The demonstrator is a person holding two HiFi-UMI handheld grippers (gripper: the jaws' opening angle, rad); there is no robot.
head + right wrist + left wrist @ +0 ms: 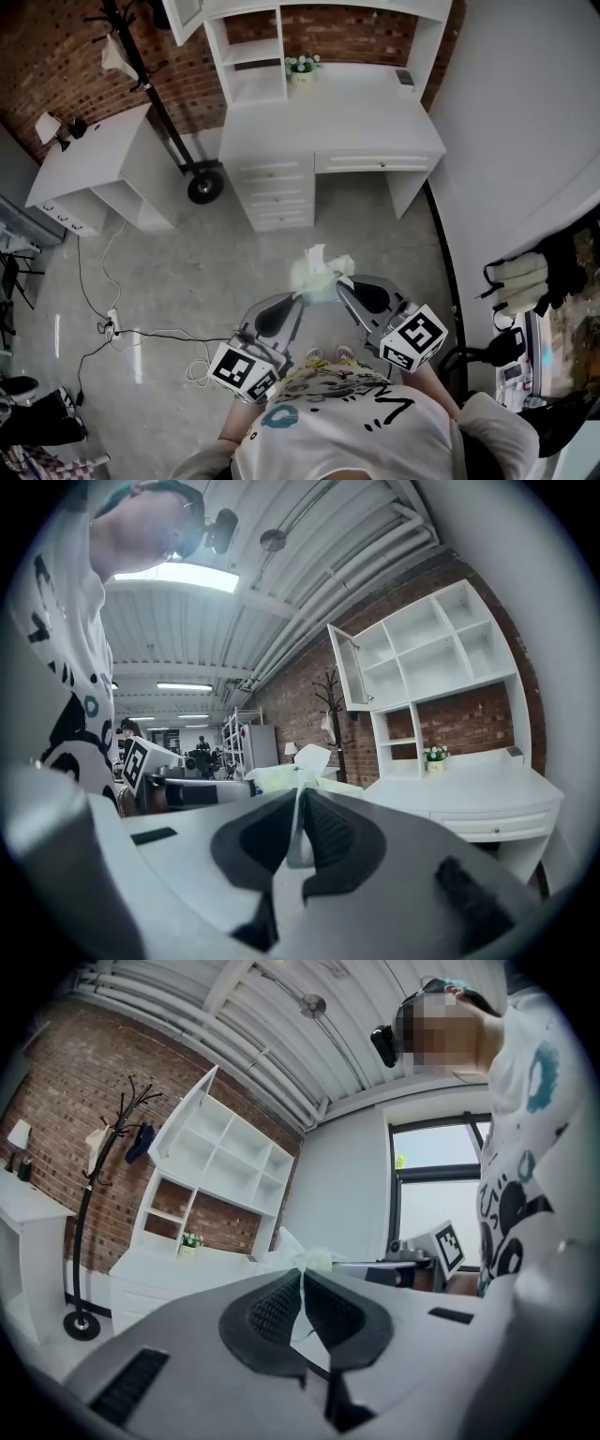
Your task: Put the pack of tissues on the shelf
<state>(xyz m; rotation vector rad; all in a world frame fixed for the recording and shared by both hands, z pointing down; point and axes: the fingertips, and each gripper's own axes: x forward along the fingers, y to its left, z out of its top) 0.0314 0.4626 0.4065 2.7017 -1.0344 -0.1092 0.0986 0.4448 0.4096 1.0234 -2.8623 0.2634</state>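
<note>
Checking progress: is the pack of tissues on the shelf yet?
Not yet: left gripper and right gripper hold the pack of tissues above the floor.

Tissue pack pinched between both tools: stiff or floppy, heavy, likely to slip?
Probably soft: the pack of tissues looks crumpled, pinched by thin wrapper edges in the left tool and right tool. Likely light, since it hangs between them without sag. The film may slip or tear.
</note>
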